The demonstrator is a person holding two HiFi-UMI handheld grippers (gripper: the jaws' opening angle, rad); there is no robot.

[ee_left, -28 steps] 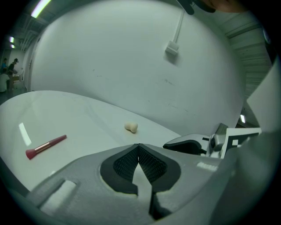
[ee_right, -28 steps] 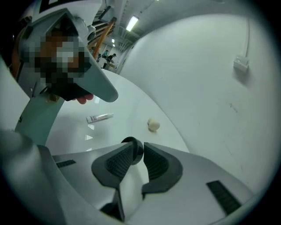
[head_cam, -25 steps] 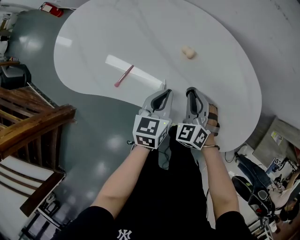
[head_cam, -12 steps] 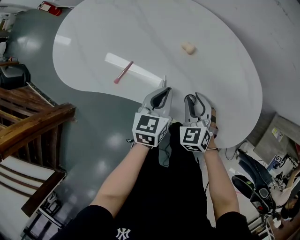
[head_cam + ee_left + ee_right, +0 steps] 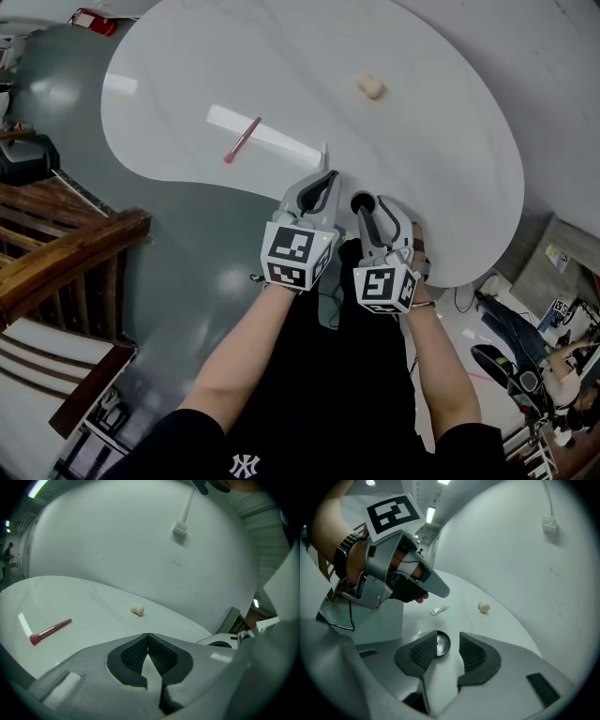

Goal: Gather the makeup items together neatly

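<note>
A small round black compact [image 5: 362, 202] lies on the white table [image 5: 441, 122] near its front edge. My right gripper [image 5: 372, 209] stands around it, jaws opening. In the right gripper view the compact [image 5: 440, 644] lies beside the left pad, with a clear gap to the right pad. My left gripper [image 5: 327, 178] is just to the left, shut and empty, its pads meeting at the tips [image 5: 148, 636]. A pink brush [image 5: 242, 140] lies at the far left, a beige sponge [image 5: 370, 86] farther back, and a small white tube [image 5: 439, 610] beyond the left gripper.
The table's curved front edge runs right under both grippers, with grey floor [image 5: 197, 272] below. Wooden furniture [image 5: 66, 253] stands at the left. A white wall with a socket [image 5: 180, 527] rises behind the table.
The right gripper has drawn back toward the person and its jaws have parted, uncovering the black compact on the table. The left gripper has barely moved.
</note>
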